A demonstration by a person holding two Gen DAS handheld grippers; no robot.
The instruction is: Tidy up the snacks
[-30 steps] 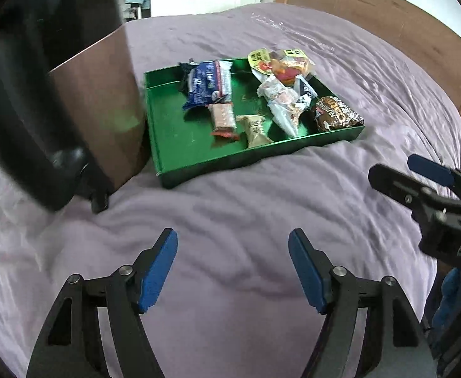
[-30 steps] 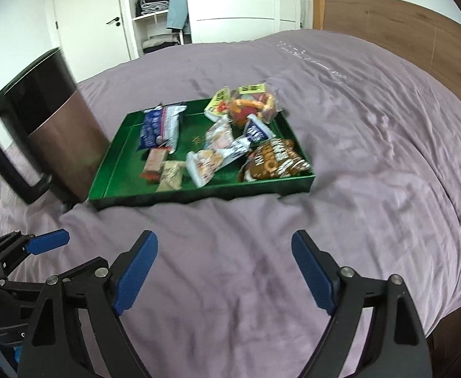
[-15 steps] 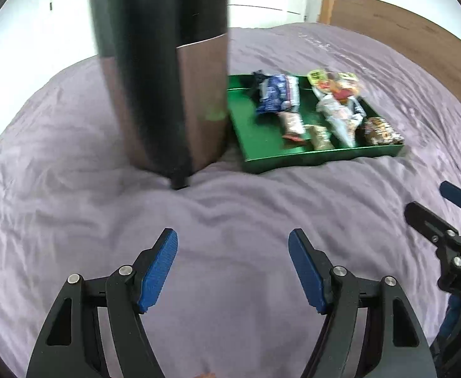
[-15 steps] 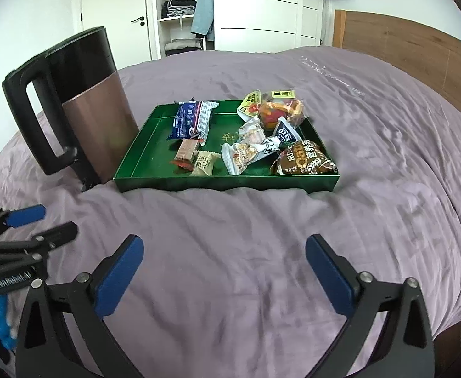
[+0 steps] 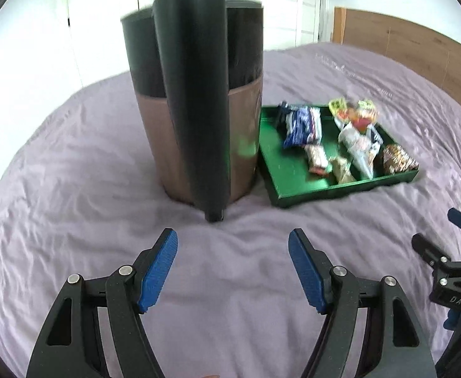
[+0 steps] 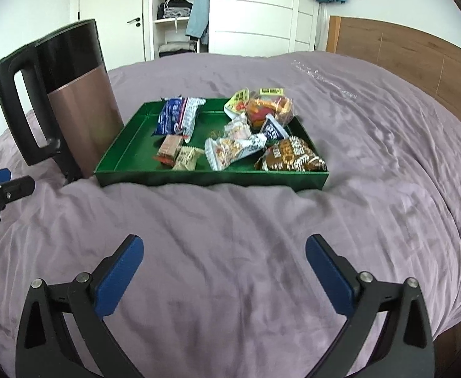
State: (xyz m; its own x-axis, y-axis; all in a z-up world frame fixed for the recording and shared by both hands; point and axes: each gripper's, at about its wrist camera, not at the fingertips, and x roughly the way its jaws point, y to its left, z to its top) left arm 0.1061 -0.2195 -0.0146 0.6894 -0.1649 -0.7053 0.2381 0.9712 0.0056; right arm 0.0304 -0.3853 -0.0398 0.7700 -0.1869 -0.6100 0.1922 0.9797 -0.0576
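Observation:
A green tray (image 6: 129, 148) lies on the purple bed and holds several snack packets: a blue-and-white pack (image 6: 178, 116), a brown cookie pack (image 6: 290, 157), an orange-red bag (image 6: 268, 108) and small bars (image 6: 169, 149). The tray also shows in the left wrist view (image 5: 288, 170). My right gripper (image 6: 224, 271) is open and empty, hovering over the bedspread in front of the tray. My left gripper (image 5: 232, 266) is open and empty, facing the handle of a copper-and-black kettle (image 5: 199, 110).
The kettle (image 6: 73, 110) stands on the bed against the tray's left side. A wooden headboard (image 6: 419, 56) runs along the right. A wardrobe and open shelves (image 6: 177, 12) stand behind the bed. The bed edge drops off at the lower right.
My left gripper has swung left, so the kettle now stands centred ahead of it and the tray sits to the right. My right gripper pulled back slightly and opened wider.

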